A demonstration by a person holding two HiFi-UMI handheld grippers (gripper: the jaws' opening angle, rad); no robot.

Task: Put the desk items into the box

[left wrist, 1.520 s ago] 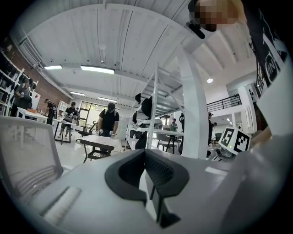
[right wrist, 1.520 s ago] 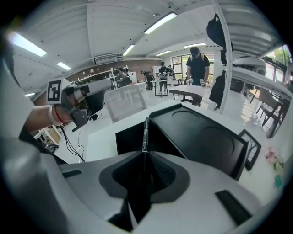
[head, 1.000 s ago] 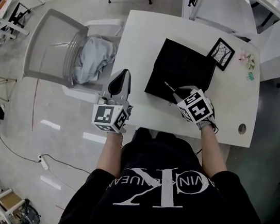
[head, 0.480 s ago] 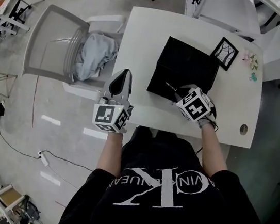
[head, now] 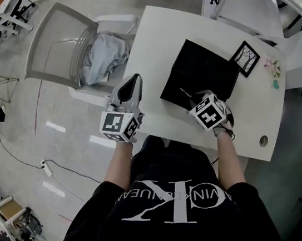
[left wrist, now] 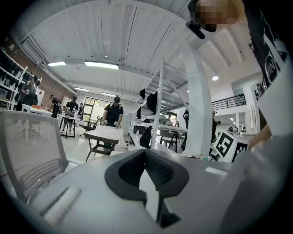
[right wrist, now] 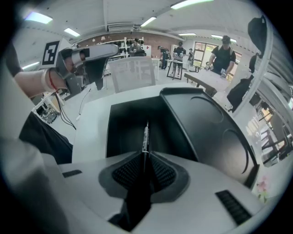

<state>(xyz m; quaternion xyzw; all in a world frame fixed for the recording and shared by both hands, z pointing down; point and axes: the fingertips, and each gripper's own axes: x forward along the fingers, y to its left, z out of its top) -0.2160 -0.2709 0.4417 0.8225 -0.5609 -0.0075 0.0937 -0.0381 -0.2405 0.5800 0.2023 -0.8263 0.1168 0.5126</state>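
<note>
Right tool (right wrist: 145, 159), arm extended, clamps pen (right wrist: 146, 135) — over box (right wrist: 128, 123).

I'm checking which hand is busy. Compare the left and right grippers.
The right gripper is clamped on a pen; the left gripper holds nothing. The right one is over the black box; the left one is by the left edge of the table, away from the box. Both have their jaws together.

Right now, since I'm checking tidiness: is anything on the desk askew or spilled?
The black box sits turned against the desk edges, and the picture frame lies slanted beside its far corner. Nothing spilled or broken shows.
</note>
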